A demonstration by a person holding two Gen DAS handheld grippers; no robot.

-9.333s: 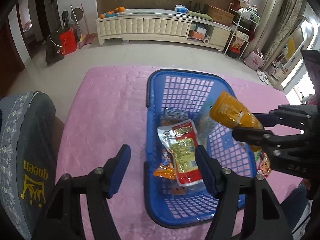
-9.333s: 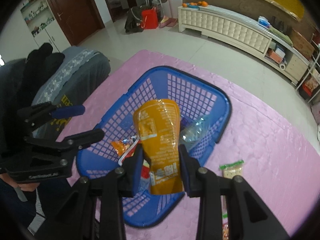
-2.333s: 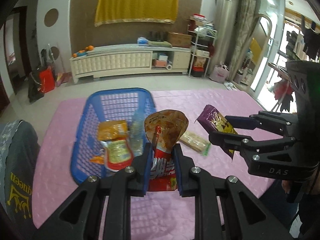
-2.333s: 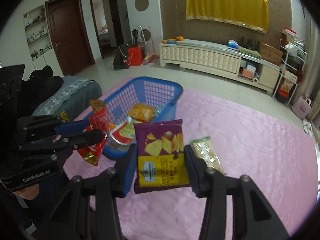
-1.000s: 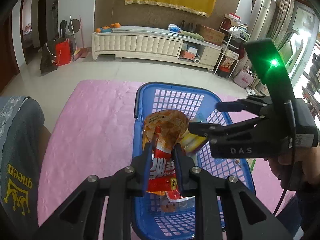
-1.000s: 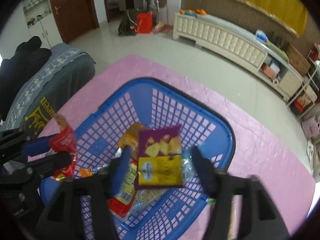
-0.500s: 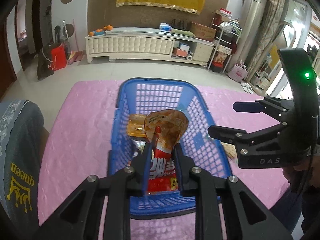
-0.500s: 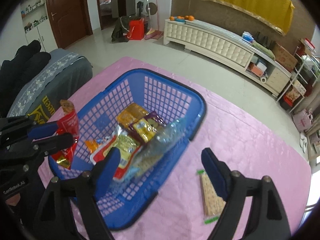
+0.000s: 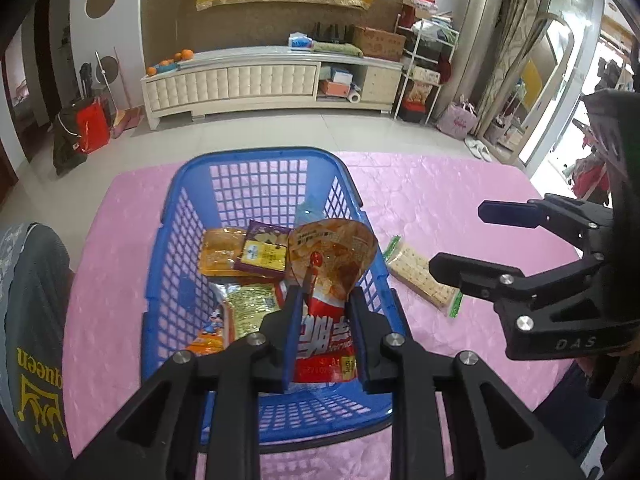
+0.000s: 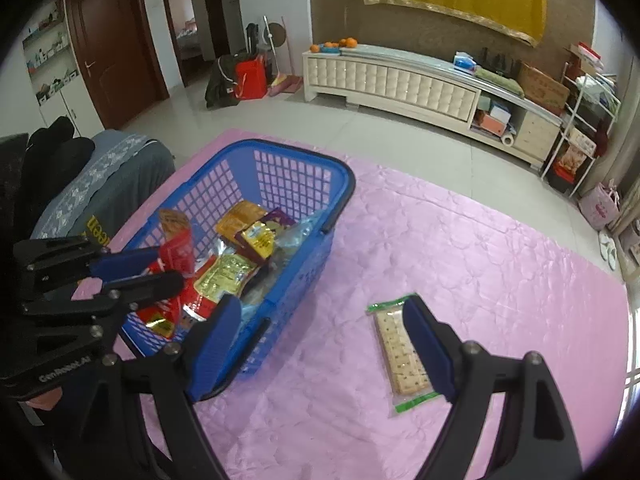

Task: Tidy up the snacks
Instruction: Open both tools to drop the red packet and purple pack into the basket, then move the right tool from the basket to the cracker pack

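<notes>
A blue mesh basket (image 9: 172,240) (image 10: 304,280) stands on the pink tablecloth and holds several snack packs, with a purple chip bag (image 9: 262,252) (image 10: 260,240) on top. My left gripper (image 9: 324,320) (image 10: 160,268) is shut on a red snack pouch (image 9: 328,280) (image 10: 176,252) and holds it over the basket's near right part. To the right of the basket my right gripper (image 10: 324,344) (image 9: 460,236) stands open and holds nothing. A cracker pack (image 10: 400,356) (image 9: 420,276) in clear wrap with green ends lies on the cloth by its right finger.
The pink cloth (image 10: 480,260) covers the table to its far and right edges. A grey cushioned seat (image 9: 28,320) (image 10: 100,172) stands at the table's left side. Tiled floor and a long white cabinet (image 9: 248,80) lie beyond.
The purple chip bag has left my right gripper and now lies in the basket. My right gripper has drawn away to the right, over the cracker pack. The left gripper still grips the red pouch.
</notes>
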